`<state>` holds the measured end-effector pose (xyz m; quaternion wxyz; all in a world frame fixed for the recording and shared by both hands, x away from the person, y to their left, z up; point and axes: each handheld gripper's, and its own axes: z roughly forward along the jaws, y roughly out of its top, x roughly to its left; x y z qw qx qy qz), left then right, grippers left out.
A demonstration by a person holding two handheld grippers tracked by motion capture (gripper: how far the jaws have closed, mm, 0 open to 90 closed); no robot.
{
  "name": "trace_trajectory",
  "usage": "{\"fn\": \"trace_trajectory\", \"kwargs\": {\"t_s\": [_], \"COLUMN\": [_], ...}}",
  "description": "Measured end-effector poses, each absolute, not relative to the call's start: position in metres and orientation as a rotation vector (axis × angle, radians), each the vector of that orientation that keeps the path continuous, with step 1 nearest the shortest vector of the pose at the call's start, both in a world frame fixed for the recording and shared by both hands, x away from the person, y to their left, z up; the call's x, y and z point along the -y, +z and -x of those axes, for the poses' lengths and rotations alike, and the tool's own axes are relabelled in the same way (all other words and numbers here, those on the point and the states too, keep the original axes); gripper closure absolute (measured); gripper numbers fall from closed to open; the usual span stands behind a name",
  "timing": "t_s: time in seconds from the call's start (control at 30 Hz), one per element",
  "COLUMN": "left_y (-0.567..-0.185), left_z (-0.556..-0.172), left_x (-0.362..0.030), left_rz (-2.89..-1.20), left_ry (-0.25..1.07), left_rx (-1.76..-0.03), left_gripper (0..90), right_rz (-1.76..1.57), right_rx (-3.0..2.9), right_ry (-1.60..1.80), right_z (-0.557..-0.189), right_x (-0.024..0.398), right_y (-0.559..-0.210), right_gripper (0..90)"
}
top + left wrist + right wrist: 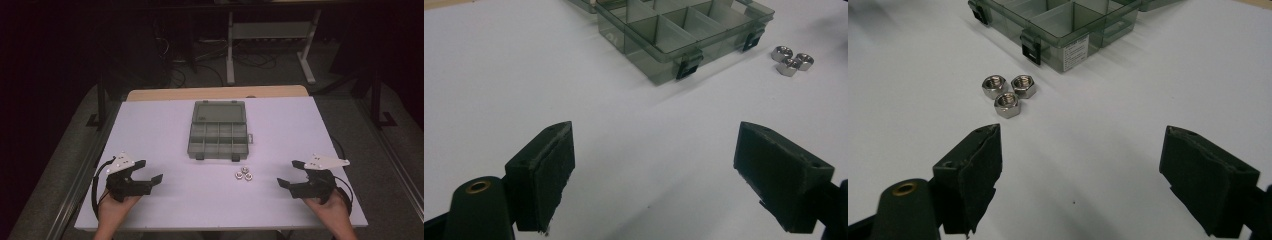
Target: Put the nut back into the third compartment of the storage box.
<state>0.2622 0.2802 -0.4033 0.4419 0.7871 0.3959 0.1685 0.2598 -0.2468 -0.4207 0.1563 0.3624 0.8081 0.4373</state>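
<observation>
A smoky grey plastic organizer box [218, 130] lies open in the middle of the white table, its lid folded back and its compartments [684, 30] showing nothing inside. Three steel hex nuts [244, 174] sit clustered on the table just in front of the box's right corner; they are nuts [1008, 93] close ahead of the right gripper and nuts [793, 60] far right of the left one. My left gripper [150, 171] rests near the front left, open and holding nothing. My right gripper [291, 172] rests near the front right, open and holding nothing.
The white table top [160, 140] ends in a wooden strip [215, 93] at the far edge. Beyond it, on the dark floor, stand white table legs [231, 50] and cables. The box's black latches [1031, 51] face the grippers.
</observation>
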Motion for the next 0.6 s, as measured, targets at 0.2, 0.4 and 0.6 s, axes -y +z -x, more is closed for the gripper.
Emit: {"fn": "trace_trajectory", "kwargs": {"t_s": [0.2,0.4,0.6], "left_y": [-0.403,-0.4024,-0.4027], "left_z": [-0.2613,-0.261,-0.2606], "left_x": [-0.2784,-0.2789,-0.2784], "left_rz": [-1.955,-1.955,-1.952], "left_ry": [0.417,0.422,0.421], "left_rx": [-0.976,-0.971,-0.978], "left_gripper": [16.3,16.3,16.3], "right_rz": [-1.039,-1.039,-1.025], "right_rx": [-2.318,-2.322,-2.348], "right_ry": [1.249,1.25,1.25], "right_z": [-0.259,-0.2591,-0.2592], "right_x": [0.2466,0.2447,0.2383], "right_y": [-0.4203,-0.4189,-0.4159], "right_gripper": [15.9,15.9,15.8]}}
